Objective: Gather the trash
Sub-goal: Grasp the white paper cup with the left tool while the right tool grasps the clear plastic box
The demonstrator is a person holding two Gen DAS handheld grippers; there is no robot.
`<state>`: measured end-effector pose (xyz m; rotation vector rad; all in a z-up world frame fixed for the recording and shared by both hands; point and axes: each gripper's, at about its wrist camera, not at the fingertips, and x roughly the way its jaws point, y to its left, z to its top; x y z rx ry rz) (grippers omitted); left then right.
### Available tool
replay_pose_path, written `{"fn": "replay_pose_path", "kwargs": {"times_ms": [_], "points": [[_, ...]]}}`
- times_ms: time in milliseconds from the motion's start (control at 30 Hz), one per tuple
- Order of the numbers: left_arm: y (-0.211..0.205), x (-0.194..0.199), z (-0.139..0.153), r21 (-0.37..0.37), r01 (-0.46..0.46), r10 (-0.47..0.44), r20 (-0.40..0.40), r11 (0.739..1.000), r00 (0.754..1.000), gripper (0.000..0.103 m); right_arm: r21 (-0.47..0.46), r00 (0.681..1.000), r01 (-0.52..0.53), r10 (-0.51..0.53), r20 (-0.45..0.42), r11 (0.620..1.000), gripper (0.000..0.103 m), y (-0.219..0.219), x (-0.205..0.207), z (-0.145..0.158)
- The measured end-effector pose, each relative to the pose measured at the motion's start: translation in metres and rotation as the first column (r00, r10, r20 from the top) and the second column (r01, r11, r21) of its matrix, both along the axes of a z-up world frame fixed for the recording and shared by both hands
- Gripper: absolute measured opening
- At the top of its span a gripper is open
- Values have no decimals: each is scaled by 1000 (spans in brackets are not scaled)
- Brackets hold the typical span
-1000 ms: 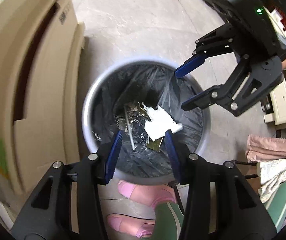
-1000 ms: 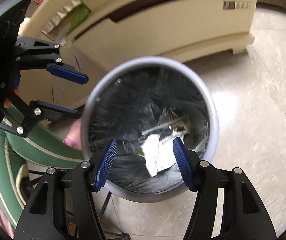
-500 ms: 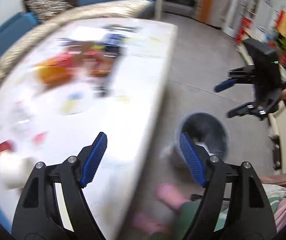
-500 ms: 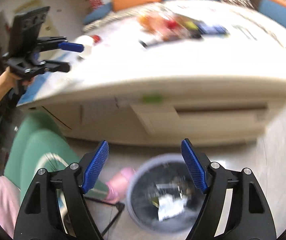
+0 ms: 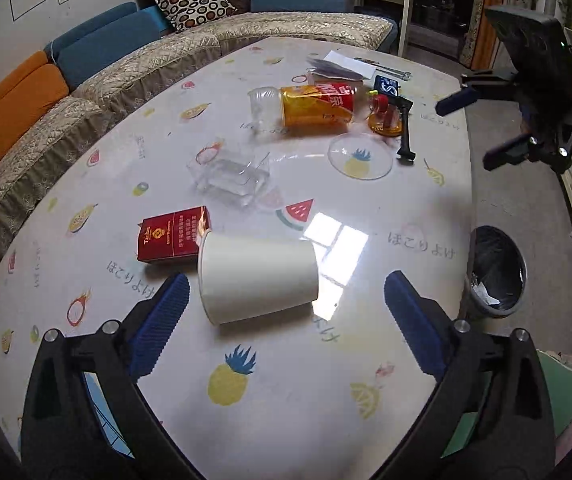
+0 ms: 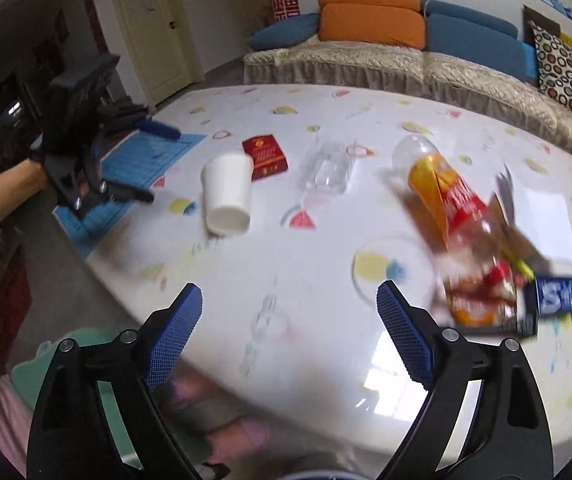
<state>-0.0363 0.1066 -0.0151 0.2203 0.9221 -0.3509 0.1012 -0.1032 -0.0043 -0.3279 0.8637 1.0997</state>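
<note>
A white paper cup (image 5: 257,278) lies on its side on the fruit-print table (image 5: 286,380), just ahead of my open, empty left gripper (image 5: 286,312). A red cigarette pack (image 5: 173,234), a clear plastic box (image 5: 227,178) and an orange-labelled bottle (image 5: 318,110) lie further back. The grey trash bin (image 5: 496,272) with a black liner stands on the floor right of the table. My right gripper (image 6: 286,320) is open and empty above the table's near edge; it also shows in the left wrist view (image 5: 482,128). The cup (image 6: 227,194) and bottle (image 6: 450,208) show blurred there.
A clear round lid (image 5: 360,158), a black tool (image 5: 406,128), a blue pack (image 5: 386,86) and papers (image 5: 350,62) lie at the table's far end. A blue mat (image 6: 133,176) lies at its left end. A sofa (image 5: 125,72) runs behind the table.
Both grippers have swung up from over the trash bin to face the tabletop. Both have opened wider. The left gripper now hangs over the white cup.
</note>
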Motion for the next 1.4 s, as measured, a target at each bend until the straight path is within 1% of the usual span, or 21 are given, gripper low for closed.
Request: {"fn": "replay_pose_path", "kwargs": {"times_ms": [133, 233, 367, 500, 567, 600, 667, 733, 767, 833, 900, 933, 967, 1000, 1033, 1100, 1133, 1167, 1267, 1333, 1400], "points": [[26, 15, -15, -89, 20, -24, -39, 996, 999, 96, -10, 999, -14, 14, -29, 1000, 89, 46, 28, 1], [31, 24, -23, -119, 55, -60, -35, 991, 998, 96, -21, 999, -17, 16, -50, 1000, 89, 75, 52, -2], [35, 35, -33, -166, 101, -110, -50, 981, 993, 96, -60, 998, -39, 36, -49, 997, 89, 106, 73, -13], [32, 38, -42, -146, 138, -144, -30, 979, 989, 96, -87, 997, -69, 64, -53, 994, 89, 131, 88, -26], [33, 40, -47, -155, 140, -149, -48, 978, 988, 95, -99, 996, -79, 73, -59, 992, 89, 143, 95, -34], [34, 42, -50, -159, 140, -150, -51, 977, 987, 91, -106, 995, -80, 74, -63, 991, 89, 149, 98, -38], [34, 43, -55, -153, 142, -152, -57, 978, 987, 87, -122, 995, -80, 72, -65, 989, 89, 159, 103, -46], [35, 47, -60, -151, 141, -152, -63, 978, 986, 78, -135, 996, -75, 67, -64, 988, 89, 168, 108, -53], [36, 48, -62, -156, 143, -155, -70, 977, 985, 71, -138, 996, -69, 61, -67, 988, 89, 171, 110, -56], [37, 50, -67, -163, 148, -162, -75, 976, 984, 61, -145, 995, -61, 49, -84, 988, 89, 178, 116, -63], [38, 52, -71, -153, 152, -166, -87, 977, 982, 45, -159, 996, -48, 36, -78, 986, 89, 184, 118, -69], [38, 54, -73, -151, 154, -169, -95, 977, 981, 41, -159, 996, -48, 36, -80, 986, 89, 186, 119, -72], [38, 55, -76, -144, 154, -169, -101, 978, 980, 33, -162, 996, -50, 36, -84, 985, 89, 187, 120, -75], [39, 55, -77, -143, 158, -173, -104, 977, 979, 28, -170, 997, -42, 30, -75, 984, 88, 188, 120, -78], [41, 55, -77, -141, 158, -172, -95, 977, 981, 27, -177, 997, -39, 27, -71, 983, 83, 188, 120, -80], [42, 56, -76, -158, 152, -168, -88, 976, 982, 20, -189, 996, -47, 31, -89, 981, 68, 188, 122, -85], [43, 57, -75, -172, 150, -167, -86, 973, 982, 19, -182, 994, -48, 29, -110, 982, 68, 186, 124, -87], [43, 56, -74, -171, 150, -165, -81, 974, 983, 15, -173, 993, -47, 26, -118, 984, 67, 184, 125, -86], [41, 54, -73, -167, 157, -171, -73, 973, 983, 10, -167, 993, -39, 19, -119, 985, 64, 178, 126, -83], [41, 52, -70, -169, 158, -171, -65, 973, 983, 7, -161, 992, -44, 24, -124, 986, 63, 173, 124, -80], [42, 50, -67, -168, 156, -168, -61, 973, 984, 7, -152, 992, -52, 34, -121, 987, 62, 167, 121, -74]]}}
